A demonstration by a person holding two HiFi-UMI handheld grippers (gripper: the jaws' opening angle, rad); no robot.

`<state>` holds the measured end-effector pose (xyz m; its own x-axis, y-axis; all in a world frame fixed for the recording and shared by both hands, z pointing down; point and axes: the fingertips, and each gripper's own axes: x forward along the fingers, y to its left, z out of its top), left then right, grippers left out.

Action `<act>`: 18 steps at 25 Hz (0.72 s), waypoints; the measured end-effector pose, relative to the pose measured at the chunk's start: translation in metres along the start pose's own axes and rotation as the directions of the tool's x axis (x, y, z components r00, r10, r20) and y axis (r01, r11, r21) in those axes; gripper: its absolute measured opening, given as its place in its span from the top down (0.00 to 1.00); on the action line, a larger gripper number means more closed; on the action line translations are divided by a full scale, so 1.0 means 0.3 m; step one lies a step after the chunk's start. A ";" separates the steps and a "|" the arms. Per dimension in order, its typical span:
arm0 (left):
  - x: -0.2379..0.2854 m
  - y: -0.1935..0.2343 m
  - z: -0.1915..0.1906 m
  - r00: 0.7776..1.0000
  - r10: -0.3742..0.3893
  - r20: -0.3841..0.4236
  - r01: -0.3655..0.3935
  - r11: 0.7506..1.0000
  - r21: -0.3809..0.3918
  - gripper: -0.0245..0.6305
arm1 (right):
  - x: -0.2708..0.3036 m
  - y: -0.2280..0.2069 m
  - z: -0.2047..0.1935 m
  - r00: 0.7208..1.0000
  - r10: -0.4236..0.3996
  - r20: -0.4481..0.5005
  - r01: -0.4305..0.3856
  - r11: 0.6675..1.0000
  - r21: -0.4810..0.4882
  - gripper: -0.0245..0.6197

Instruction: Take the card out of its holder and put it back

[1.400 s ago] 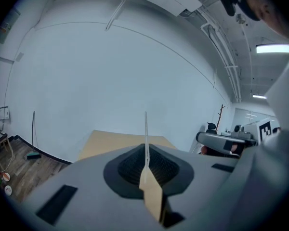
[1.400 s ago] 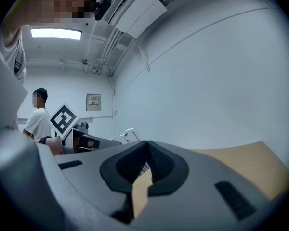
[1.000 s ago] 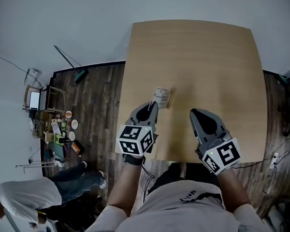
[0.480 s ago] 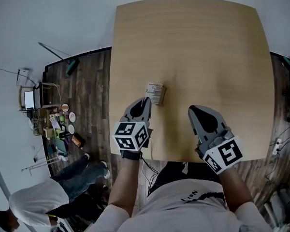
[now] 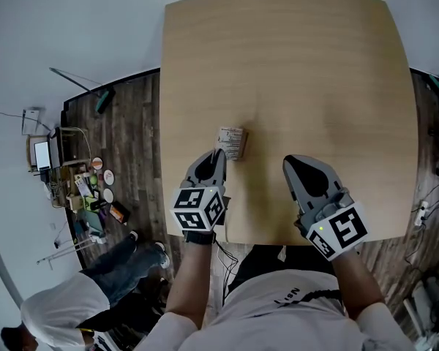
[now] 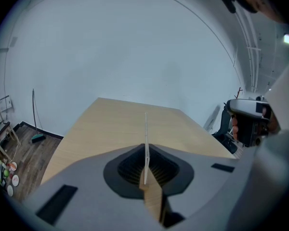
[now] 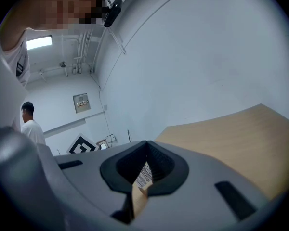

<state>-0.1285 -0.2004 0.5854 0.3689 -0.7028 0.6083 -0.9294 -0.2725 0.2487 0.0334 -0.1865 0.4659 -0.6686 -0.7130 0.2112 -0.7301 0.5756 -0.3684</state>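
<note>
A small printed card (image 5: 233, 141) in its holder is over the light wooden table (image 5: 314, 72), left of the middle and near the front edge. My left gripper (image 5: 219, 152) is shut on the card's near edge. In the left gripper view the card (image 6: 145, 143) shows edge-on as a thin white strip rising from between the jaws. My right gripper (image 5: 288, 160) hovers to the right of the card, apart from it, jaws together and holding nothing. Through the right gripper's jaws a bit of the printed card (image 7: 144, 175) shows.
The table's left edge (image 5: 162, 123) is close to the card. Beyond it lies dark wood floor with a broom (image 5: 95, 97) and a clutter of small items (image 5: 95, 196). A person (image 5: 73, 306) stands at lower left. My right gripper (image 6: 248, 124) shows in the left gripper view.
The head view has swung so the table fills more of the frame. The left gripper keeps its hold on the card; both grippers stay in nearly the same places over the table.
</note>
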 end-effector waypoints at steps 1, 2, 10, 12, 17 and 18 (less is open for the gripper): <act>-0.001 0.000 0.000 1.000 0.008 0.002 -0.008 1.000 0.003 0.92 | 0.002 0.001 0.000 1.000 0.003 0.000 -0.003 1.000 0.000 0.94; 0.000 0.001 -0.003 1.000 0.012 0.003 -0.012 1.000 0.002 0.92 | 0.004 0.003 -0.001 1.000 0.006 0.000 -0.006 1.000 -0.001 0.94; 0.028 0.004 -0.026 1.000 -0.002 -0.030 0.002 1.000 0.001 0.92 | 0.029 0.031 -0.004 1.000 0.027 0.000 -0.027 1.000 -0.007 0.94; 0.039 0.000 -0.036 0.999 -0.007 -0.036 0.007 1.000 0.007 0.92 | 0.044 0.045 -0.015 0.999 0.042 -0.003 -0.042 0.999 -0.012 0.94; 0.060 0.004 -0.061 0.999 -0.010 -0.040 0.010 1.000 -0.001 0.92 | 0.088 0.083 -0.039 0.997 0.079 -0.007 -0.079 0.996 -0.031 0.94; 0.065 0.005 -0.068 0.999 -0.010 -0.041 0.010 1.000 -0.002 0.92 | 0.095 0.086 -0.047 0.997 0.083 -0.009 -0.083 0.996 -0.032 0.94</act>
<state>-0.1226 -0.2013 0.6130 0.3786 -0.6724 0.6361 -0.9256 -0.2783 0.2567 -0.0065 -0.1863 0.4751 -0.7281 -0.6591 0.1881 -0.6761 0.6454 -0.3554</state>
